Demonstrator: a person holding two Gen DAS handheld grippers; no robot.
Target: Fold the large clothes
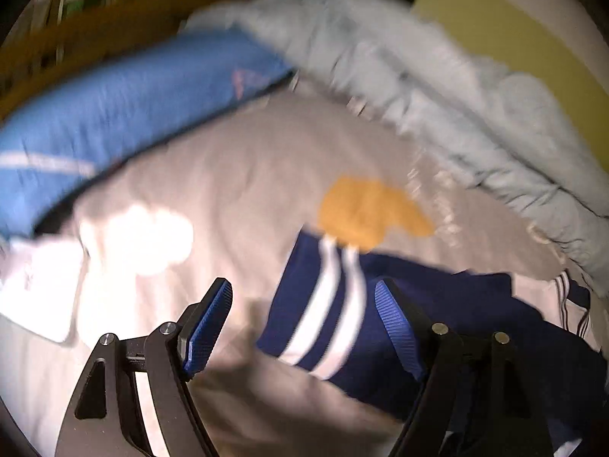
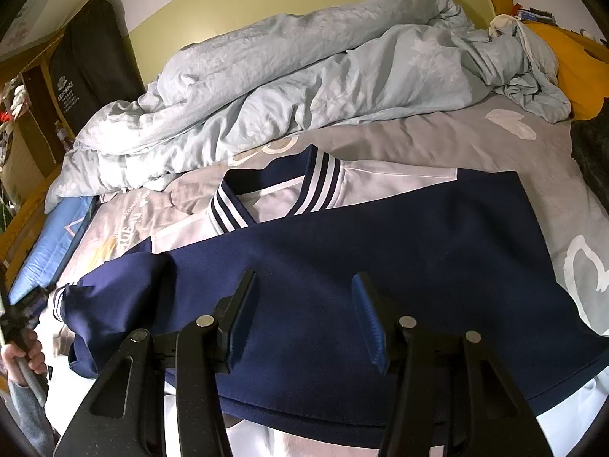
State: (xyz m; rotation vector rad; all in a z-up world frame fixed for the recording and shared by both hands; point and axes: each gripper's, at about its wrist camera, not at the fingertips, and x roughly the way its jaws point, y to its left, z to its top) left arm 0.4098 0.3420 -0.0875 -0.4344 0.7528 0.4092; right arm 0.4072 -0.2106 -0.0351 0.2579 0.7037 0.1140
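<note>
A navy and white jacket lies flat on the grey bed sheet, its striped collar towards the duvet. A navy sleeve with a white-striped cuff lies folded at the jacket's left. My right gripper is open and empty just above the navy body. In the blurred left wrist view my left gripper is open and empty over the striped cuff of the sleeve.
A crumpled pale blue duvet runs along the far side of the bed. A blue pillow lies at the left end, also in the right wrist view. A yellow item and dark cloth sit at right.
</note>
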